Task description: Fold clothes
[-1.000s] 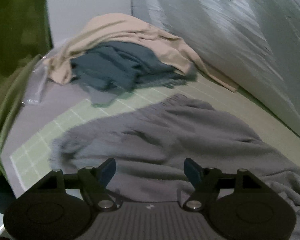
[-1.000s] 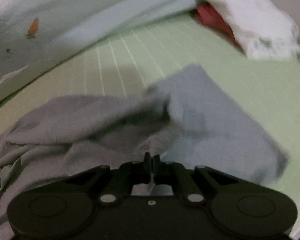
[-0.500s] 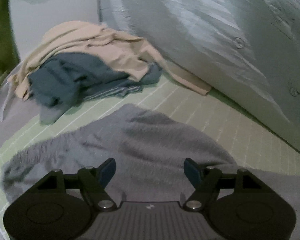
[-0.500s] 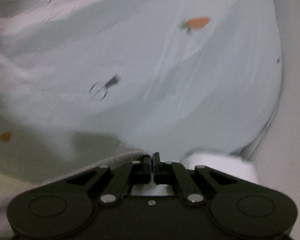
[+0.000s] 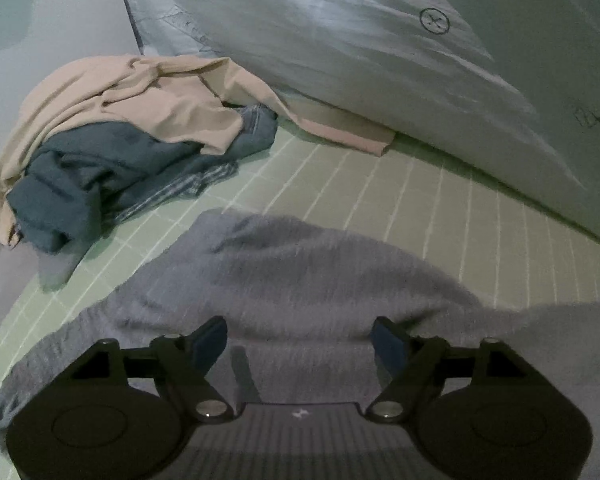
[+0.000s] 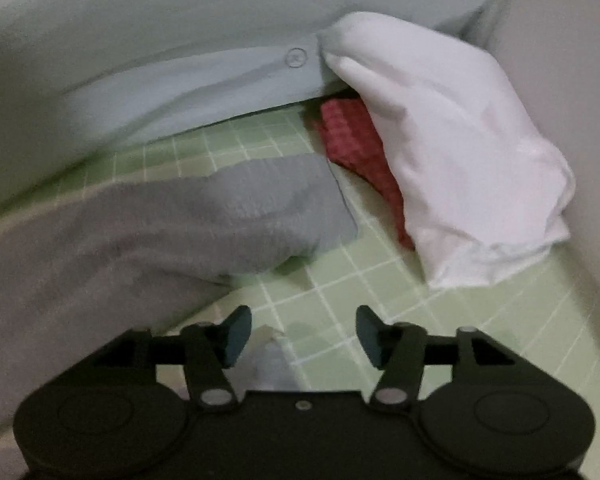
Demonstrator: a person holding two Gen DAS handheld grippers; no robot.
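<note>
A grey garment [image 5: 300, 276] lies spread on the green grid mat [image 5: 419, 200]. My left gripper [image 5: 298, 338] hovers over its near part. Its jaws are opening and the pads press on nothing, with the cloth lying below them. In the right wrist view one end of the grey garment [image 6: 140, 240] stretches from the left toward the middle of the mat [image 6: 379, 292]. My right gripper [image 6: 303, 334] hangs above the mat. Its jaws are opening, and a small fold of grey cloth [image 6: 268, 356] sits loose low between the fingers.
A heap of beige cloth [image 5: 120, 112] over dark blue cloth [image 5: 100, 176] lies at the mat's far left. Pale bedding [image 5: 379, 40] runs along the back. A white garment [image 6: 451, 152] over a red cloth [image 6: 351, 140] lies at the right, by a wall [image 6: 571, 60].
My right gripper was shut on the grey cloth, swung past the pale bedding, and now stands open with the cloth let go. My left gripper slid right along the garment.
</note>
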